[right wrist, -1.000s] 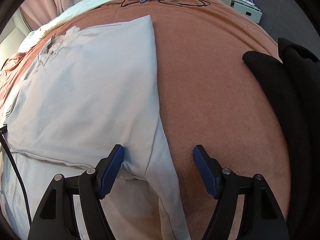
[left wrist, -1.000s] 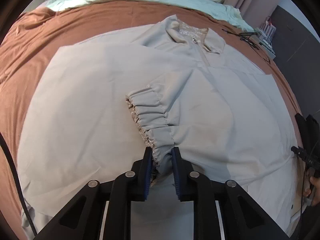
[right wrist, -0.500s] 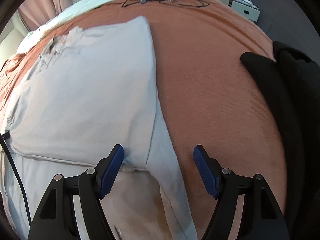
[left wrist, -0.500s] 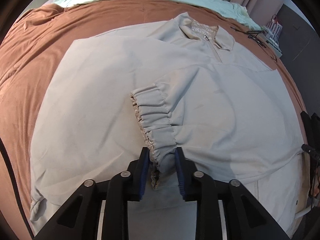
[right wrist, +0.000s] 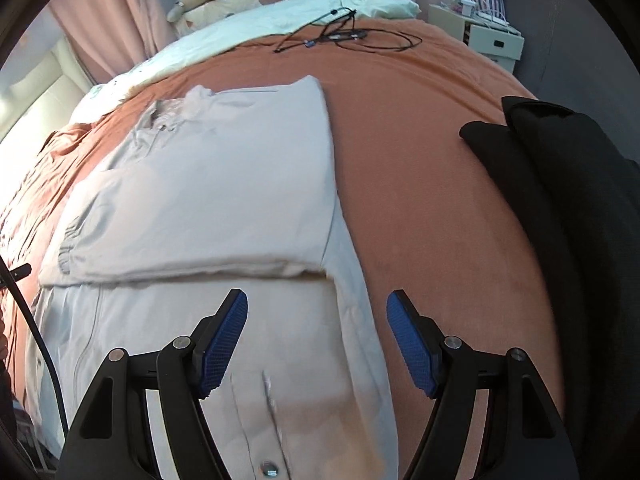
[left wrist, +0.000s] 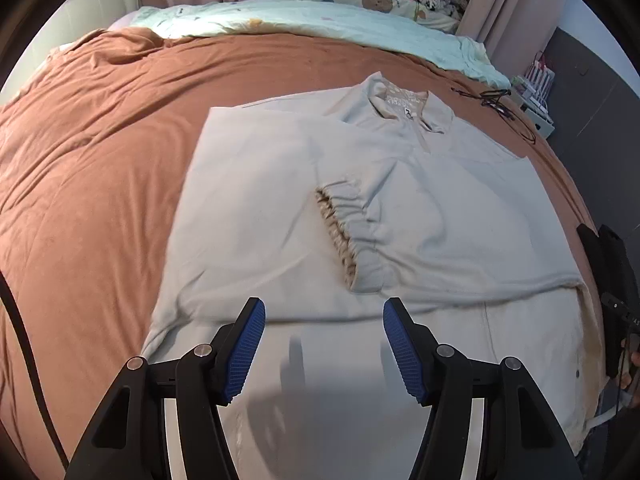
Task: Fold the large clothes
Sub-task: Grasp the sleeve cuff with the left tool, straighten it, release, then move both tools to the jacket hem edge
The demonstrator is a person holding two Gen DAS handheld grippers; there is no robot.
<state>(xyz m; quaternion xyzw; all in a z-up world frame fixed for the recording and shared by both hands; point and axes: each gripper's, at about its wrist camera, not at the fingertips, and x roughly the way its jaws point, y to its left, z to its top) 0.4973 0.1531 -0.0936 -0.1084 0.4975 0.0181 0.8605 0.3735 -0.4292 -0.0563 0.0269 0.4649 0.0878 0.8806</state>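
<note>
Both grippers wide and empty, left gripper (left wrist: 324, 340) opening, right gripper (right wrist: 316, 340) nearer the beige jacket (right wrist: 208, 184)'s unfolded hem (right wrist: 280, 360), long axis running bottom-to-top of frame.

My left gripper (left wrist: 323, 346) hangs over the pale beige jacket (left wrist: 256, 208), its 2 blue pads (left wrist: 245, 350) spreading apart with nothing between them. The jacket lies flat on the rust-brown bedspread (left wrist: 92, 152), collar (left wrist: 404, 104) at the far end. 1 sleeve is folded across the chest, its gathered cuff (left wrist: 348, 240) lying just beyond my fingertips, clear of both pads.
</note>
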